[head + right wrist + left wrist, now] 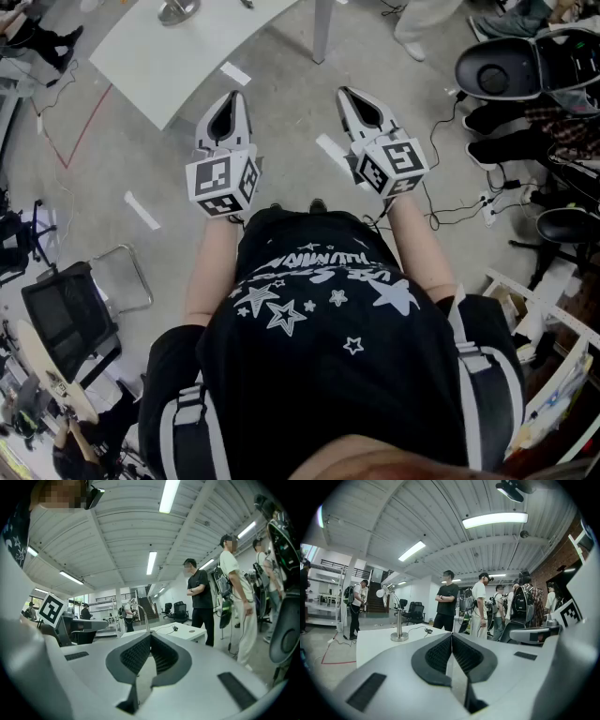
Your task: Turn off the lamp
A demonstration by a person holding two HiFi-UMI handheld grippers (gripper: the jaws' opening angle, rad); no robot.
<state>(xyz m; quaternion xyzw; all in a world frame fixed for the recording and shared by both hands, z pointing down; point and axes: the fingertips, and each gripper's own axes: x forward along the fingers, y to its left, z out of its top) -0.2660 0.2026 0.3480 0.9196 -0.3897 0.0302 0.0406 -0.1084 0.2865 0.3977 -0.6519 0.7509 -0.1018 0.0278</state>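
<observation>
I see my grey left gripper (pixel 451 636) and grey right gripper (pixel 150 636) both pinched together, empty, facing the silver-stemmed desk lamp (pixel 399 636) on its white table (pixel 377 645).

Lamp (pixel 177 11) (base only) half beyond the head view's top edge.

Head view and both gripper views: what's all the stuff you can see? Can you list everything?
lamp: one, silver with a white head, on the table
table: one, white, ahead of the person
tape strips: a few, white, on the grey floor
office chairs: at least two, black, beyond the table
people: several, standing beyond the table
ceiling lights: several, white, overhead
left gripper: one, white, shut, empty
right gripper: one, white, shut, empty
</observation>
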